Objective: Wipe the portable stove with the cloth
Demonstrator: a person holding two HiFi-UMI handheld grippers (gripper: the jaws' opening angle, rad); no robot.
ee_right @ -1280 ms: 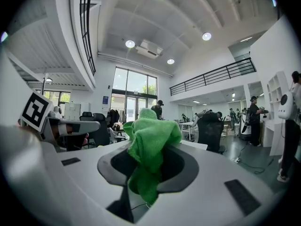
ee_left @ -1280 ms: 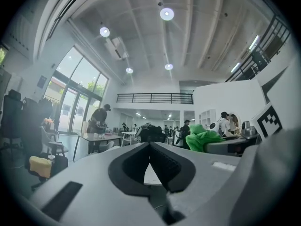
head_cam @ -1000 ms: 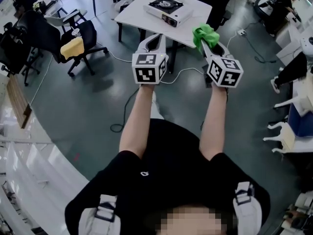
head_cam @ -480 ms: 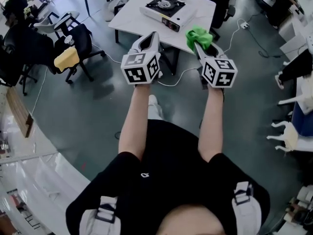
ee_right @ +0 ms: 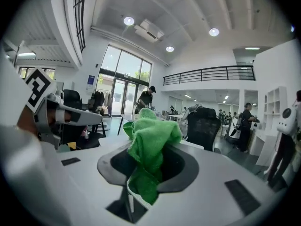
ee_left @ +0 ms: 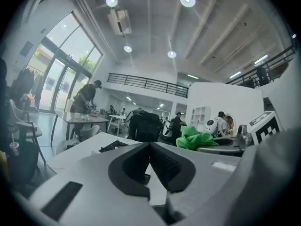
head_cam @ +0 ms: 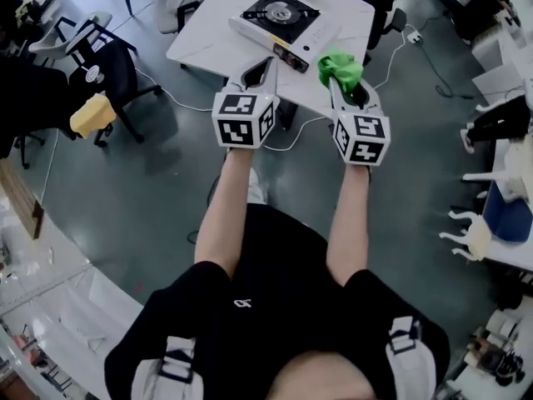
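The step in hand looked to be the approach, with no wiping yet begun: the right gripper (head_cam: 345, 83), just right of centre in the head view, had its jaws closed on the green cloth (head_cam: 340, 67), which bunched up and out beyond the tips, while the left gripper (head_cam: 266, 65) beside it had its jaws drawn together with nothing between them. The portable stove (head_cam: 279, 19) sat near the top centre of the frame, on the near part of a white table (head_cam: 208, 44), and both grippers hung short of it, over the table's near edge. To do this well, the loose wad and not the hard jaw tips should probably meet the stove's top first, laid flat and drawn across in even strokes, and the empty left gripper could steady the light casing so it would not slide. The tabletop looked smooth and pale, bare but for the stove. Below it lay a dark, glossy floor (head_cam: 150, 190) with a white cable (head_cam: 187, 100) trailing toward the upper left, where a black chair (head_cam: 108, 57) stood; the gripper views showed a high, bright hall with ceiling lamps, tall windows and a railed upper gallery.
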